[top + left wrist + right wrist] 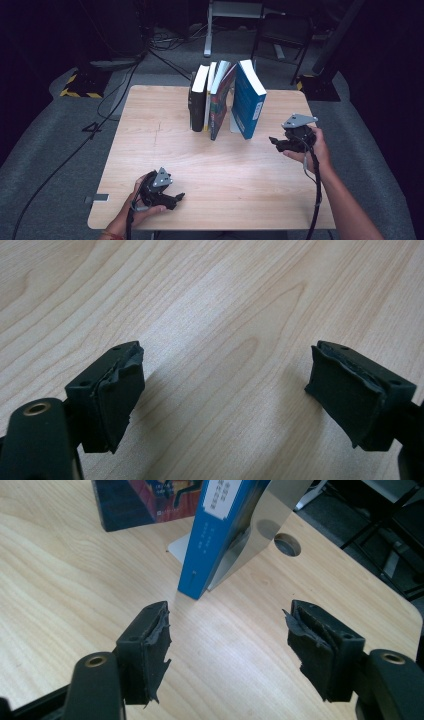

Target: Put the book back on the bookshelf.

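A row of books stands at the far middle of the wooden table (150, 130): a black book (198, 100), a colourful book (220, 100) that leans, and a blue book (248, 100). The blue book (220, 530) tilts against a shiny metal bookend (272, 515), with the colourful book (145, 500) beyond it. My right gripper (274, 142) is held to the right of the books and points at the blue book's lower corner; its jaws (227, 640) are open and hold nothing. My left gripper (177, 197) rests low near the front left, open (225, 390) over bare wood.
The table's right edge lies close behind my right hand (320, 150). Black cables (125, 85) run over the grey floor at the left. A dark chair (282, 35) and a metal stand (210, 30) are on the floor behind the table.
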The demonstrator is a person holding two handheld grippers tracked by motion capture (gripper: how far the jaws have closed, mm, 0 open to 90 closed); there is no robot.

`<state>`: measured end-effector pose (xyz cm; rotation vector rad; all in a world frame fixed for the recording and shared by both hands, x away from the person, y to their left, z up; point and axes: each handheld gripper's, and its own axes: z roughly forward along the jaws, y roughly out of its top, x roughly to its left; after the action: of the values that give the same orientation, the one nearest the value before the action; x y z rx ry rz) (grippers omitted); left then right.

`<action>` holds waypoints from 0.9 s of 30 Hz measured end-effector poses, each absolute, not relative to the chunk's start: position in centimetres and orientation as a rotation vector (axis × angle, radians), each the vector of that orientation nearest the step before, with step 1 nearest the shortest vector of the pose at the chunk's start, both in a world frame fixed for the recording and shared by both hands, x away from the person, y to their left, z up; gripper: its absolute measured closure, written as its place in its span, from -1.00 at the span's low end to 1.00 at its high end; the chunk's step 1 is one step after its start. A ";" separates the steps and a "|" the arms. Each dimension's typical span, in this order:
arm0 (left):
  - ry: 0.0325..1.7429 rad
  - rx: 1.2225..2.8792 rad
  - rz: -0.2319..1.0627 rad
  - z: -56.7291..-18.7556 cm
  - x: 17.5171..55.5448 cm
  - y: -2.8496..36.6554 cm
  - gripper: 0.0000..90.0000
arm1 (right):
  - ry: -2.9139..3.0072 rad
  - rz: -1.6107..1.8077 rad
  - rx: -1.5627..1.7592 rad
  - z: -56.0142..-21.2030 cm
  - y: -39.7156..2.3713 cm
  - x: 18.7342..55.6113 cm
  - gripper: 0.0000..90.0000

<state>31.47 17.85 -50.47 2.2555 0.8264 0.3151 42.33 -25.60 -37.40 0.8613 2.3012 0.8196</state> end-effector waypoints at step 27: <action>0.828 2.255 0.316 -50.5 31.5 17.8 -0.67 | 2.345 0.794 0.831 -42.1 -29.8 37.5 -0.29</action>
<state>31.46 17.84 -50.48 2.2547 0.8280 0.3155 37.54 -29.81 -42.13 0.8312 2.3450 0.7943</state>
